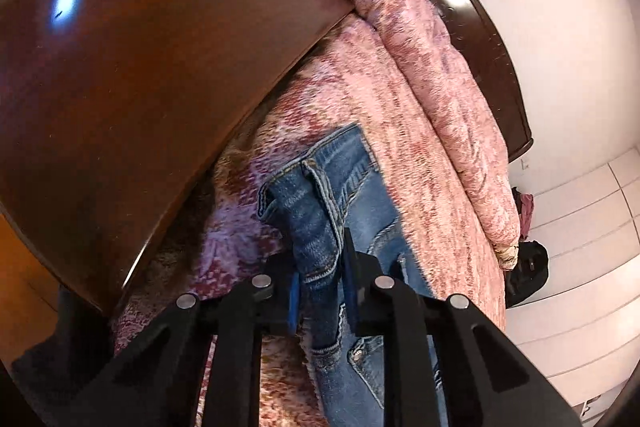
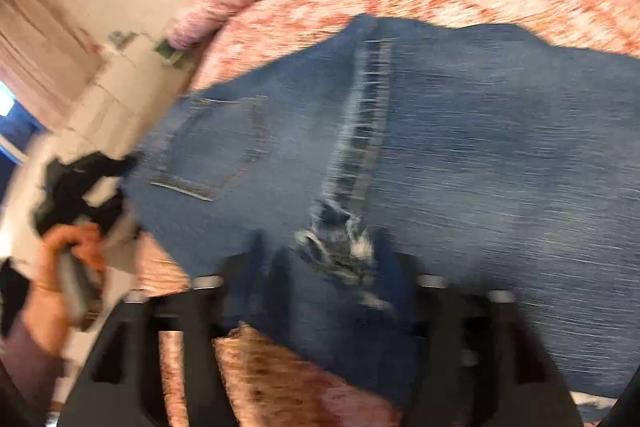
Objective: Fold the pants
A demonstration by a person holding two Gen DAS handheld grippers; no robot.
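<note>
Blue jeans (image 1: 340,195) lie on a pink blanket (image 1: 420,115) over a bed. My left gripper (image 1: 322,291) is shut on a bunched fold of the jeans near the waistband, its blue pads pressing the denim from both sides. In the right wrist view the jeans (image 2: 460,147) spread wide, with a back pocket (image 2: 212,147) and a frayed seam (image 2: 344,247). My right gripper (image 2: 324,267) sits at the frayed denim edge, and the fabric runs between its fingers. That view is blurred by motion.
A brown wooden headboard (image 1: 132,67) rises at the left. A rolled pink blanket (image 1: 440,87) lies along the bed's far side, with a dark cabinet (image 1: 480,39) behind. A dark bag (image 1: 524,267) sits on the white tile floor. The person's other hand (image 2: 68,259) shows at the left.
</note>
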